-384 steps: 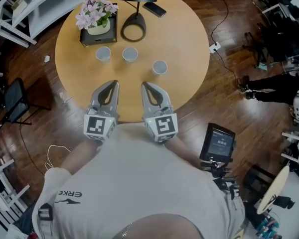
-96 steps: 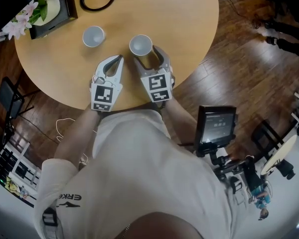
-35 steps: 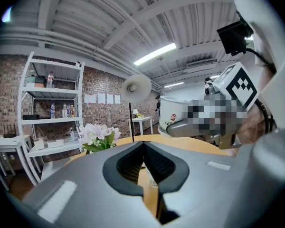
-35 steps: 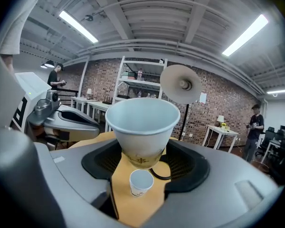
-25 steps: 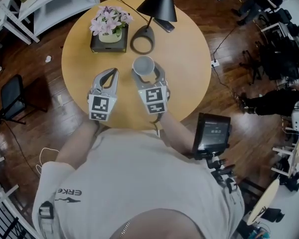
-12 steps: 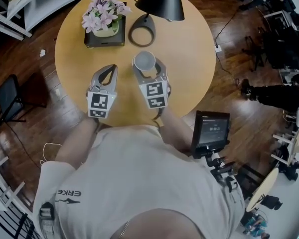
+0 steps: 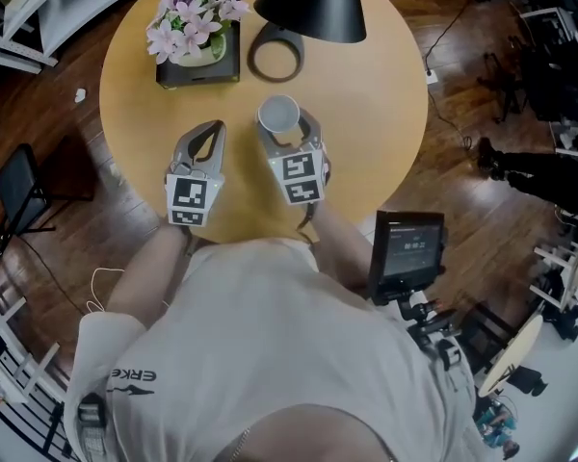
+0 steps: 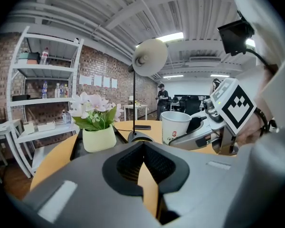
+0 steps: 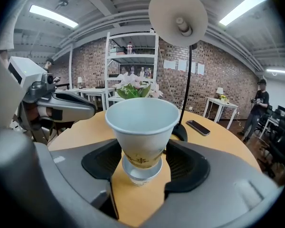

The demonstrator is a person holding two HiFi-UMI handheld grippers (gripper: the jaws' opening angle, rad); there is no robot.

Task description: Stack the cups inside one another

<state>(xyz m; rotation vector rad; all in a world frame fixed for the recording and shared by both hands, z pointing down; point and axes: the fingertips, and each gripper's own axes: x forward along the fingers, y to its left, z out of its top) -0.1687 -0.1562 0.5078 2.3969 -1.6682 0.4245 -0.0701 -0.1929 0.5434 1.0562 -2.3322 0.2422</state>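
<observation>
The stacking itself looks done: no loose cup is left on the round table (image 7: 385, 94), and the nested paper cups (image 9: 141, 127) stand upright in front of the lamp base (image 7: 275, 54), on the person's side of it. The right gripper (image 7: 289, 133) has its jaws wide apart and clamped on the stack low down, one pad on each side. The top cup sits well proud of the rim below it. The left gripper (image 7: 210, 131) is just left of the stack, jaws pressed together with nothing in them. The step in hand appears to be setting the stack down — whether its base already touches the tabletop cannot be told. The next move calls for a level, gentle touch-down, then spreading the right jaws evenly so neither pad drags the light stack over — the lamp base and the potted flowers (image 7: 195, 38) beyond leave little room.
</observation>
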